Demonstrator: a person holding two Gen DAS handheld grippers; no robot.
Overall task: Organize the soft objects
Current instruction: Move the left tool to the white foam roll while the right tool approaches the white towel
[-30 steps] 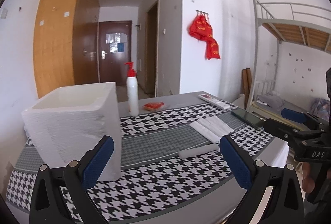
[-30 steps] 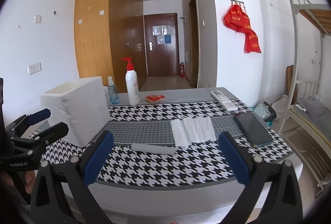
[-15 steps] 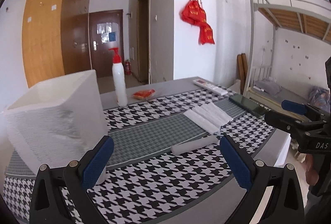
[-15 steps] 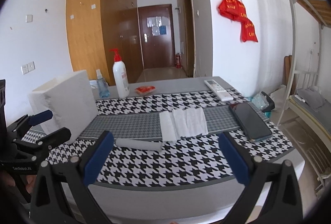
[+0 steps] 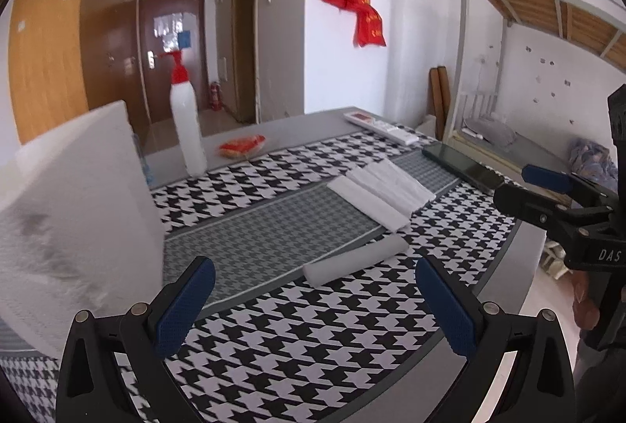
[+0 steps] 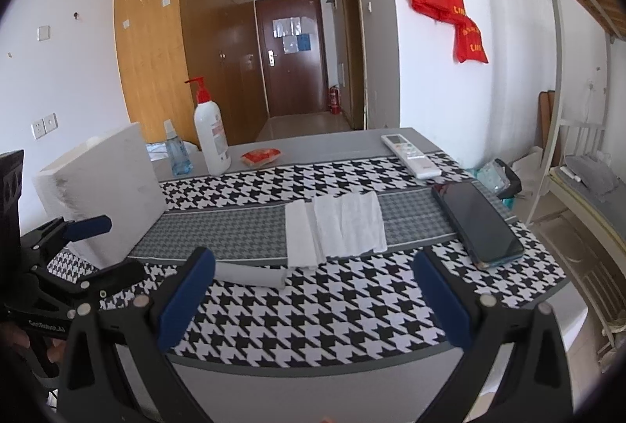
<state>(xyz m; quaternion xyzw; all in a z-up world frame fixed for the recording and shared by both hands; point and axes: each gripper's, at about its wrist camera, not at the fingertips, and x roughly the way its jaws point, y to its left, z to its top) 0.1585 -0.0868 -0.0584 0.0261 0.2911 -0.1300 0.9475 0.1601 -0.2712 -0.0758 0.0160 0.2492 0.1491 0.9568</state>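
A rolled white towel (image 5: 354, 258) (image 6: 250, 273) lies on the houndstooth cloth near the table's front. Behind it a flat white towel (image 5: 381, 190) (image 6: 338, 229), partly rolled at one edge, is spread on the grey band. A white foam box (image 5: 74, 223) (image 6: 103, 188) stands at the left. My left gripper (image 5: 315, 307) hovers open just in front of the roll, nothing between its fingers. My right gripper (image 6: 313, 300) is open too, over the front edge, with the roll beside its left fingertip. Each gripper shows in the other's view, the right gripper (image 5: 547, 198) and the left gripper (image 6: 78, 251).
A pump bottle (image 6: 211, 133), a blue spray bottle (image 6: 176, 153) and a red packet (image 6: 260, 156) stand at the back. A remote (image 6: 411, 155) and a dark phone (image 6: 477, 223) lie on the right. A bunk bed frame (image 5: 520, 43) stands right of the table.
Both grippers have come forward and closer to the table, so the rolled towel and flat towel look larger. The left view has swung to the right, pushing the foam box toward the left edge.
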